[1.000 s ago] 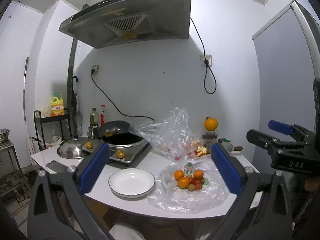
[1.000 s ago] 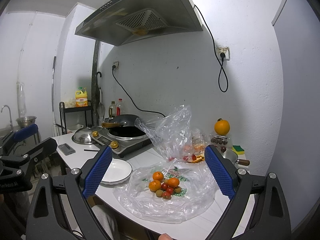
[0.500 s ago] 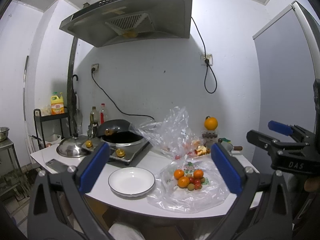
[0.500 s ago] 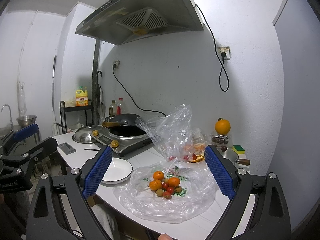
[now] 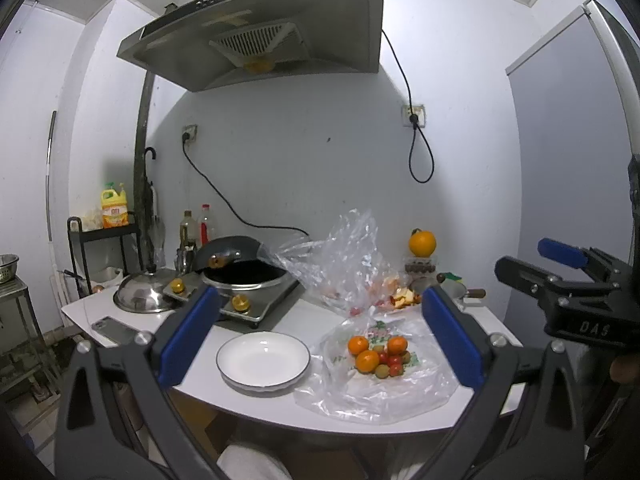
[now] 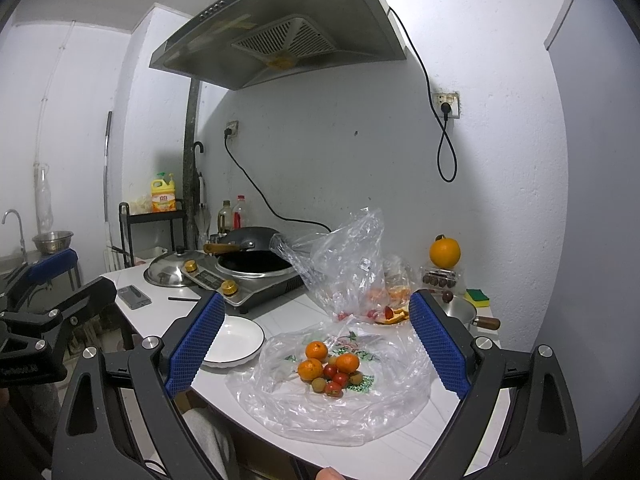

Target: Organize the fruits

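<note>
Fruit pile [image 6: 329, 370]: small oranges, red tomatoes, pale round fruits, heaped on a flat plastic bag [image 6: 280, 404]; likely light, round, prone to rolling, tomatoes soft; best pinched singly across the middle; white plate [image 5: 263, 360] just left of the pile, bare; stove [image 5: 256, 294] behind the plate; left gripper [image 5: 318, 338] and right gripper [image 6: 316, 346] both spread wide, holding nothing, short of the pile.

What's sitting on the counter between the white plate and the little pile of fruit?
Only crumpled clear plastic: the flattened bag under the fruit pile spreads toward the white plate. Both wrist views show it.
</note>
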